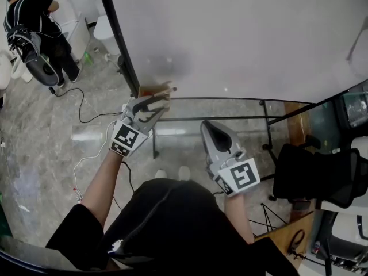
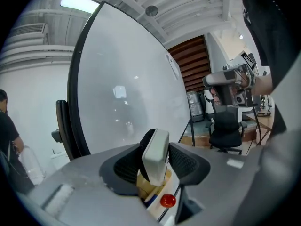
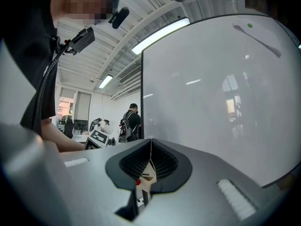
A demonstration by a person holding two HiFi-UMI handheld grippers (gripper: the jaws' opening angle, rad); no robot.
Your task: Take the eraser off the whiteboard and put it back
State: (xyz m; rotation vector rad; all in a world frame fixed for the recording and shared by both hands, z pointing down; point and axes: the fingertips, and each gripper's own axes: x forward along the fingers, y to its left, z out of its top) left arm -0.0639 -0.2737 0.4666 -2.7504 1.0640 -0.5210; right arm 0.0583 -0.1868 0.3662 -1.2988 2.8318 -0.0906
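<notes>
Jaws of our left gripper (image 1: 161,102) clamp the eraser (image 2: 155,155) by the whiteboard (image 1: 241,33); at its four o'clock, our right gripper (image 1: 209,129) has its jaws pressed together, empty.

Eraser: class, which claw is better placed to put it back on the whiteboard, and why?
Left. The left claw grips the eraser, with its tips close to the whiteboard. The right claw is shut and empty, and it sits farther back from the board.
</notes>
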